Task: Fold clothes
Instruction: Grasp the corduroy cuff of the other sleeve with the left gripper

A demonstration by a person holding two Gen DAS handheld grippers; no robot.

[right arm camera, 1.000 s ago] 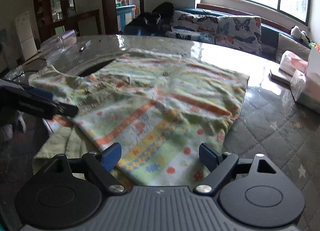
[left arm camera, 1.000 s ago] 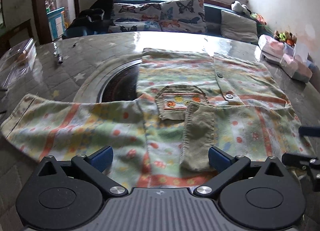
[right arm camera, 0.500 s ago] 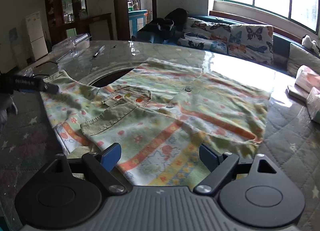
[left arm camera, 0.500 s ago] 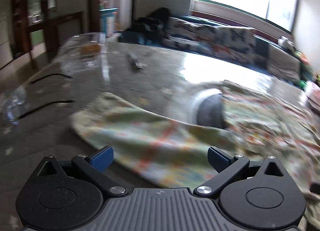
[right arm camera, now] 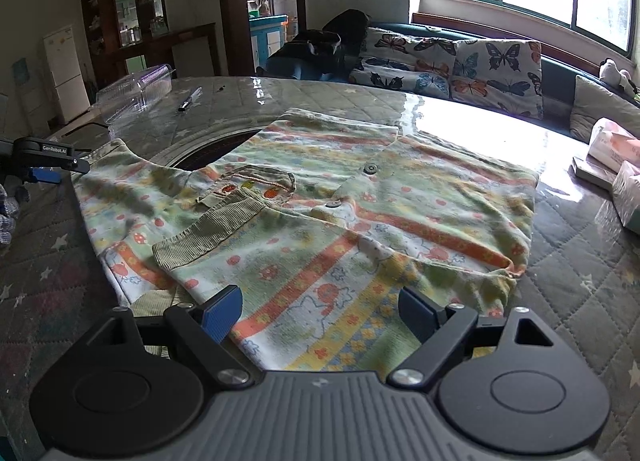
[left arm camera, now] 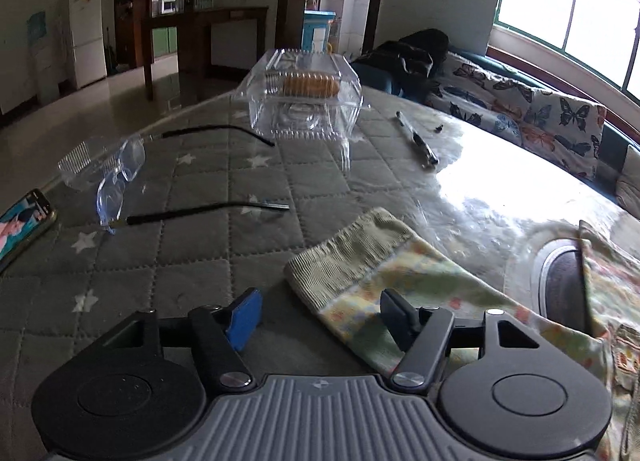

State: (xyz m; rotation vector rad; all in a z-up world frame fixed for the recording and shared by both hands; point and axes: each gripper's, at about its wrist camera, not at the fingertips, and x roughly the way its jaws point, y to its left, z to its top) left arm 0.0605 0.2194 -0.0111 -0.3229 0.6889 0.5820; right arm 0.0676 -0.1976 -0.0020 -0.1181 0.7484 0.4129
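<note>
Our left gripper [left arm camera: 320,311] closing around the sleeve [left arm camera: 360,265] of the shirt [right arm camera: 320,213], pads not yet pressing, our right gripper [right arm camera: 320,313] spread wide over the hem.

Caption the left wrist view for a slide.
Left gripper closing around the ribbed cuff of the patterned shirt's outstretched sleeve on the quilted table.

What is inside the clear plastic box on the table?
The clear plastic box holds a row of round golden biscuits, seen through the lid. The ridged plastic blurs the lower part, so anything beneath them cannot be made out.
</note>
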